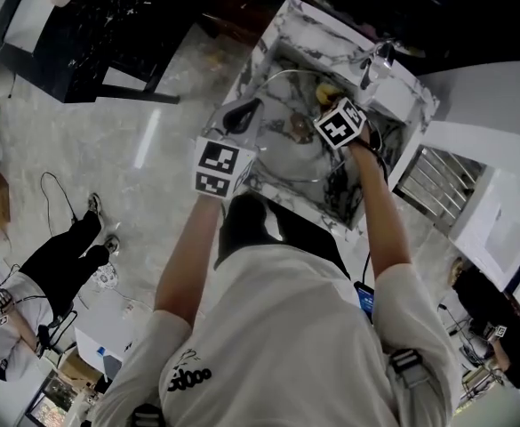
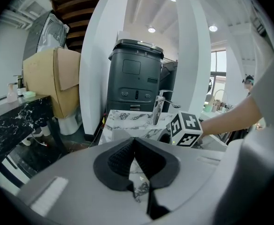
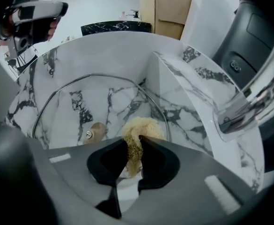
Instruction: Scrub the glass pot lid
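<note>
The glass pot lid sits down in the marble sink, below the faucet. It is round, so it has no long axis to speak of. It stands tilted rather than flat, with its steel rim arching up against the basin's wall. The face with the small screw is turned toward the right gripper. The tan knob shows through the glass on the far side, pointing away toward the basin.

The right gripper is low inside the sink. Its 2 jaws are pinched nearly closed on a tuft of tan fibrous scrubber. The scrubber bulges out past the tips and rests against the glass, in the right part of the lid just inside the rim and beside the knob.

The left gripper is at the sink's left edge, by the lid's rim. In its own view the 2 black pads meet at their tips, and only a narrow slit lower down shows marble behind. Whether the lid's rim is caught between those pads, I cannot tell. Its camera looks across the sink toward the faucet and the right gripper's marker cube.

The person leans over the sink, with both arms reaching in from the near side.
</note>
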Demonstrator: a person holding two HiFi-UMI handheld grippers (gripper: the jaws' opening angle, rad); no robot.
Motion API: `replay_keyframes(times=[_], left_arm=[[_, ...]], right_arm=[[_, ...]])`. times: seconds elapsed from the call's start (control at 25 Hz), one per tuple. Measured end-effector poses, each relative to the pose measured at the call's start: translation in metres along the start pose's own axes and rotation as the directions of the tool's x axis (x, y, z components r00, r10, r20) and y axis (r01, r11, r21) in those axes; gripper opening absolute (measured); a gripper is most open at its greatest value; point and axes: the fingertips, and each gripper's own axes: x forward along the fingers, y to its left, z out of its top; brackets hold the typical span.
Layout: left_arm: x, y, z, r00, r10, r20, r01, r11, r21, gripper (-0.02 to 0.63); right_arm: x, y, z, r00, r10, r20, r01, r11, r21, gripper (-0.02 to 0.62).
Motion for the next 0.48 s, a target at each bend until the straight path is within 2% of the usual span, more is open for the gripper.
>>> replay_keyframes(times=[0.16, 0.48], left_arm=[[0.000, 0.007, -0.001, 1.000, 0.016, -0.007, -0.016, 1.000, -0.013, 0.011], [-0.003, 0.014, 0.000, 0.999, 0.035, -0.005, -0.035, 0.999, -0.028, 0.011]], right_arm=[[0.007, 0.004, 0.017, 0.999, 0.005, 0.039, -0.003, 0.999, -0.035, 0.054], [0.016, 0.025, 0.046, 0.995, 0.063, 0.081, -0.054, 0.993, -0.109, 0.055]])
